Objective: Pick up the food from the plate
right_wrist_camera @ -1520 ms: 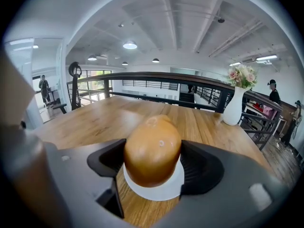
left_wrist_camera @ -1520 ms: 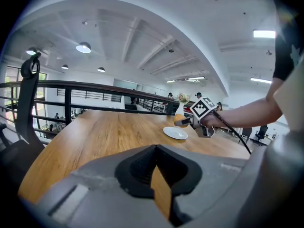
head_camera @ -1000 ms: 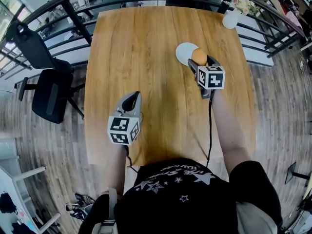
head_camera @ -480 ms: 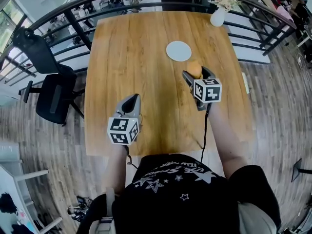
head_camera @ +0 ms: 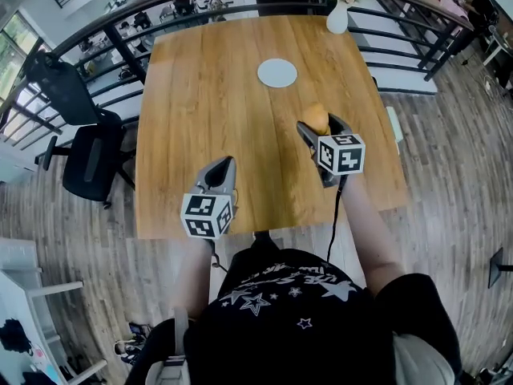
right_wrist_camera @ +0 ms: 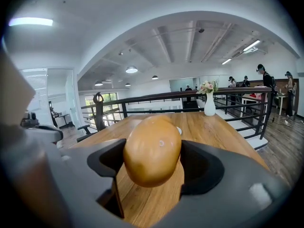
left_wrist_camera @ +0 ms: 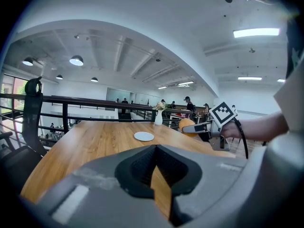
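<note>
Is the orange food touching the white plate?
Apart. The head view shows the food held in the right gripper, with bare table between it and the plate.

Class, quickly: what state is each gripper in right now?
Left gripper: closed, empty.
Right gripper: closed on the food.

Wooden table (head_camera: 200, 79) by black railing (head_camera: 104, 18), office chair (head_camera: 88, 163), grey plank floor (head_camera: 449, 159).
</note>
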